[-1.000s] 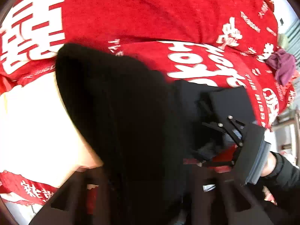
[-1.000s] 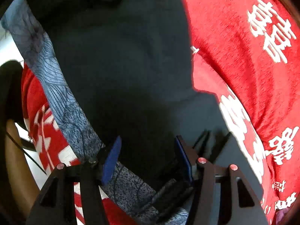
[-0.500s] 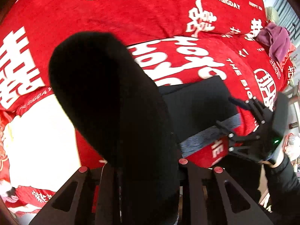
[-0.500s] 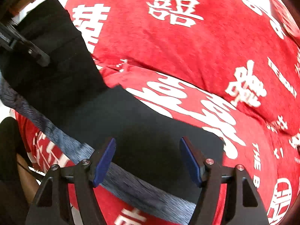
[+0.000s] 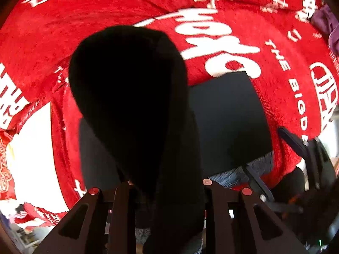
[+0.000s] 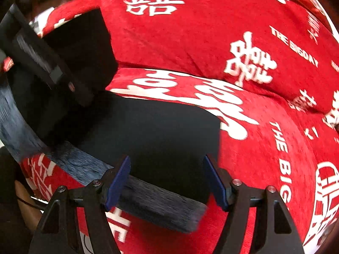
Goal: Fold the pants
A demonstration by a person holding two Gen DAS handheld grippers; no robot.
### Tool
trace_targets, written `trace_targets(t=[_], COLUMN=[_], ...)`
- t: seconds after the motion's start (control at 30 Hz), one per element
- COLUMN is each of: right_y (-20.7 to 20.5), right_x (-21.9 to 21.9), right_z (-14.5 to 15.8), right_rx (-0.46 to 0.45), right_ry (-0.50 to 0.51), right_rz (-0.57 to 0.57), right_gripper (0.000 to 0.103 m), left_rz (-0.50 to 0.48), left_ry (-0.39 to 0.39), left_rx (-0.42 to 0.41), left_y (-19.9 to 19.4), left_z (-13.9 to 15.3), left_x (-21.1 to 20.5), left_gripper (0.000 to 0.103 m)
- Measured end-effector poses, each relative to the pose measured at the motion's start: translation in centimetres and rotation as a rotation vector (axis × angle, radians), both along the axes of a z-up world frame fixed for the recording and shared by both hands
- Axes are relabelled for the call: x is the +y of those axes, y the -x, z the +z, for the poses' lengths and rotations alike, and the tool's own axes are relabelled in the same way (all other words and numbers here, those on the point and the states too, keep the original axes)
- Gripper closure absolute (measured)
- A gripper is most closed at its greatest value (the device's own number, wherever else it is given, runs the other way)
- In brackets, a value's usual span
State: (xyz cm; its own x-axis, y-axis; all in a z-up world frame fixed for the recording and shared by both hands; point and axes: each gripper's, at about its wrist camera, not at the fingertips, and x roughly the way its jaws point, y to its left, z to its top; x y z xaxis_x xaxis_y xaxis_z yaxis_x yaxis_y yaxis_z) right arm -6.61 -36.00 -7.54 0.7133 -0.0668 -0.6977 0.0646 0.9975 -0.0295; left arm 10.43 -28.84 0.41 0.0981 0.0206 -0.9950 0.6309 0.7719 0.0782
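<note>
Black pants (image 6: pixel 148 131) with a grey-blue waistband (image 6: pixel 161 207) lie partly folded on a red blanket (image 6: pixel 190 42). My left gripper (image 5: pixel 167 188) is shut on a black pant leg (image 5: pixel 131 97), which hangs up over its fingers and hides the tips. The flat part of the pants (image 5: pixel 228 122) lies behind it. My right gripper (image 6: pixel 167 182) is open and empty, just above the waistband edge. The left gripper (image 6: pixel 53 67) shows at the upper left in the right wrist view; the right gripper (image 5: pixel 307 158) shows at the right in the left wrist view.
The red blanket (image 5: pixel 84 21) with white lettering covers the bed. A purple cloth (image 5: pixel 326 25) lies at the far right. A white patch (image 5: pixel 31 144) shows at the left edge.
My right gripper has let go of the waistband and pulled back, open. My left gripper has lifted the pant leg and moved it over the flat part of the pants.
</note>
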Motion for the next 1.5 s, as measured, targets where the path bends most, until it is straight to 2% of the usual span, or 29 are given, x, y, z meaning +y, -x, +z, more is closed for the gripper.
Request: trace_targets(t=[0.2,0.37,0.47,0.6,0.67,0.7,0.77,0.83,0.87,0.9,0.97,1.07,1.13,1.17,1.2,1.27,1.37,1.5], right_y=[1.9,2.7,2.9,3.5,3.6,3.6,3.5,3.8,4.0,4.3,4.7,5.1,5.3,5.5,5.6,5.8,6.5,6.2], right_x=[-3.8,-5.1,-5.0,-5.2,-5.5,-5.6,-5.8,-5.8,-5.8,-5.7,-5.6,-5.0,-4.7,-4.6,-4.5,-4.3,-4.3,-5.0], right_z=[-0.9,-2.1,-2.6,-2.3,-2.5,-2.6,-2.8,-2.6,-2.4,-2.1,-1.9,-1.3,-0.9,-0.8,-0.7,-0.6,-0.6,-0.7], right_rx=[-0.011,-0.013,-0.013,-0.038,-0.043,-0.04,-0.029,-0.037,-0.042,-0.049,-0.06,-0.062,-0.073,-0.078,-0.078,-0.074,-0.103,-0.165], right_ry=[-0.071,-0.138,-0.138,-0.143,-0.158,-0.161,-0.165,-0.172,-0.172,-0.176,-0.192,-0.184,-0.2,-0.209,-0.215,-0.232,-0.296,-0.466], right_rz=[-0.083,-0.103,-0.095,-0.097,-0.101,-0.103,-0.116,-0.119,-0.118,-0.109,-0.085,-0.048,-0.025,-0.017,-0.006,0.034,0.086,0.142], right_gripper=[0.029,0.029,0.029,0.029,0.029,0.029,0.029,0.029,0.029,0.028,0.022,0.022,0.022,0.022,0.022,0.022,0.022,0.016], left_rz=[-0.003,-0.011,-0.022,-0.026,-0.034,-0.047,-0.066,-0.062,-0.079,-0.099,-0.114,-0.167,-0.171,-0.157,-0.145,-0.126,-0.069,0.014], left_ry=[-0.072,-0.155,-0.182,-0.105,-0.115,-0.118,-0.11,-0.096,-0.097,-0.056,0.015,0.152,0.225,0.255,0.315,0.37,0.41,0.311], left_rx=[0.006,0.004,-0.002,0.031,0.038,0.05,0.069,0.071,0.087,0.109,0.119,0.144,0.106,0.087,0.051,0.032,0.021,-0.03], left_y=[-0.1,0.1,0.4,1.0,1.0,0.4,-0.1,-0.1,0.0,0.0,0.4,0.9,1.1,1.3,1.2,1.1,0.2,-0.7], left_z=[-1.4,-4.3,-3.9,-1.1,-1.8,-3.5,-5.1,-4.5,-4.1,-3.1,-0.9,2.8,5.1,6.2,7.2,7.9,6.5,2.0], left_x=[-4.8,-8.1,-9.0,-9.6,-10.2,-10.9,-10.9,-10.8,-11.0,-11.1,-11.0,-10.3,-8.6,-7.5,-5.9,-3.3,1.1,4.8], left_gripper=[0.079,0.079,0.078,0.078,0.077,0.072,0.071,0.069,0.058,0.049,0.047,0.047,0.029,0.011,0.009,0.009,0.009,0.009])
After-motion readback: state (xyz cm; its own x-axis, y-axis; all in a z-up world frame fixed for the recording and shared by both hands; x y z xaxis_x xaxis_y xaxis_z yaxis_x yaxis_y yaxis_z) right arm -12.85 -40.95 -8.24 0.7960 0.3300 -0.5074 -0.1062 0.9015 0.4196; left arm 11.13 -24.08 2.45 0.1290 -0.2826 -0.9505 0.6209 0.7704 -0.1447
